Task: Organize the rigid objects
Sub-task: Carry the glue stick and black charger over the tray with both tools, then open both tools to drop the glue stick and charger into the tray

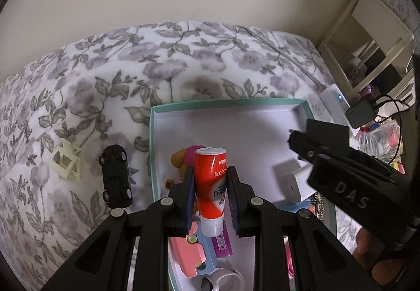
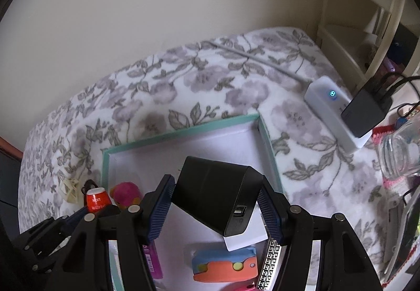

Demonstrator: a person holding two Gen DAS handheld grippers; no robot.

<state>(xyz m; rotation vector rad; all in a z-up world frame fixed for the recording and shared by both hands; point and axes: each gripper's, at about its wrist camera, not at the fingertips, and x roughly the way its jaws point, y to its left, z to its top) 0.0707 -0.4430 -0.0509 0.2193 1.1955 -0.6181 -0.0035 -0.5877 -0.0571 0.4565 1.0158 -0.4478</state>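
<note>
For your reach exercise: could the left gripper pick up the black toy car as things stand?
Probably not yet: the left gripper is shut on the red tube. The car lies bare on the blanket.

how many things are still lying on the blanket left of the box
2. A black toy car lies just left of the teal box, and a cream plastic frame piece sits further left. Others may be hidden outside the view.
</note>
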